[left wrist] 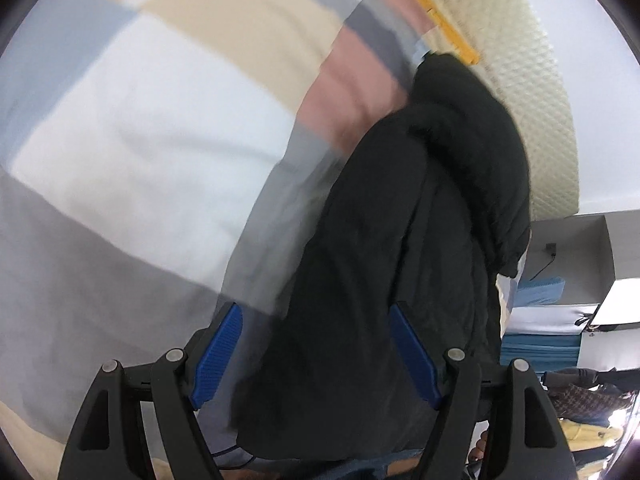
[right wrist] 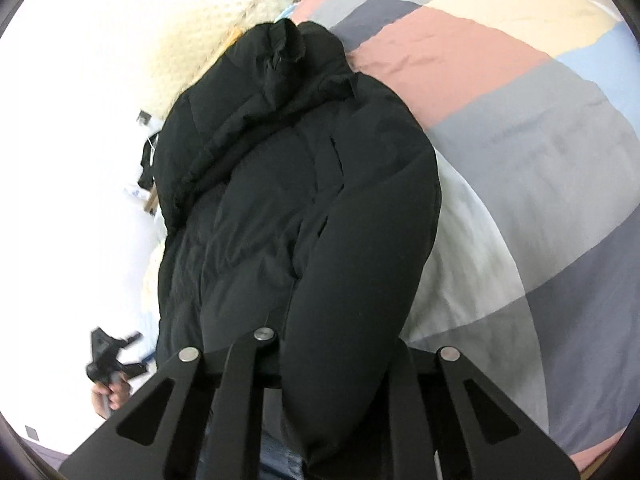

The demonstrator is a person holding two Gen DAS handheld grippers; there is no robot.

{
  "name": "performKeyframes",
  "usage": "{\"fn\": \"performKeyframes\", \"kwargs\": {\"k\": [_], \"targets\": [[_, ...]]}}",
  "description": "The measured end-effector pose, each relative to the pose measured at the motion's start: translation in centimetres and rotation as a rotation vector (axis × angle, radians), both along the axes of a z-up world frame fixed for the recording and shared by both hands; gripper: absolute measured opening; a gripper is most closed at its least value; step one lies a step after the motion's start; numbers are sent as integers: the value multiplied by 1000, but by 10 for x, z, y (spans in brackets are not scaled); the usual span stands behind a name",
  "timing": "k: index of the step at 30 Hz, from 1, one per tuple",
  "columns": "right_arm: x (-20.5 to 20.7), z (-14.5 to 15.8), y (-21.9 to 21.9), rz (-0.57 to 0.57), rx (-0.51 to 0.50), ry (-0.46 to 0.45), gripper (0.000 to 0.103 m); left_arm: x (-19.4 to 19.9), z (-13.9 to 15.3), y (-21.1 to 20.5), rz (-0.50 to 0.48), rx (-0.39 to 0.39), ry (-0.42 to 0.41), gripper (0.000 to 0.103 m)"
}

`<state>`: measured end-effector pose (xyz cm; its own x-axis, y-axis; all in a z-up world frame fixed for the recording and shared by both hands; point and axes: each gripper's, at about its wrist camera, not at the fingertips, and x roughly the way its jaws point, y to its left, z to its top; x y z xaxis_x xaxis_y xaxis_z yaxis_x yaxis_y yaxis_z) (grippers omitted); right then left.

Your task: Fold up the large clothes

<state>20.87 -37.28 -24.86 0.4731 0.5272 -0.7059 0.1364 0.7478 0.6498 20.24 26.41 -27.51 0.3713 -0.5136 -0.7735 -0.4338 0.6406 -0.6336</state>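
While my right claw (right wrist: 320,364) pinches the near sleeve of the black jacket (right wrist: 280,200), whose length runs straight ahead across the bed (right wrist: 540,160), my left claw (left wrist: 316,356) hangs spread over its near end.

We find the jacket (right wrist: 288,200) lying lengthwise on the bed cover (right wrist: 520,128), its hood end (right wrist: 280,52) farthest from us beside the textured bed edge (left wrist: 532,92). In the right wrist view, the cover extends to the jacket's right, and a sleeve (right wrist: 352,340) drapes forward over the right gripper (right wrist: 336,380). In the left wrist view, the jacket's near end lies between the left gripper (left wrist: 316,356) fingers, with shelving (left wrist: 572,264) to the right.
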Motion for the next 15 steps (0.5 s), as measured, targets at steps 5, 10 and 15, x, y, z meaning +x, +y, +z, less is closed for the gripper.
{"fn": "performKeyframes", "kwargs": {"k": [5,10,15], "targets": [[7,-10,5,9,-75,62,14,1,-23,-20,-48,-88,67,75],[14,-28,0,2,-66,127,16,6,-37,-39,-110,-71,150,76],[13,-38,-4,15,-55,158,22,10,-35,-53,-128,-57,152,76]]}}
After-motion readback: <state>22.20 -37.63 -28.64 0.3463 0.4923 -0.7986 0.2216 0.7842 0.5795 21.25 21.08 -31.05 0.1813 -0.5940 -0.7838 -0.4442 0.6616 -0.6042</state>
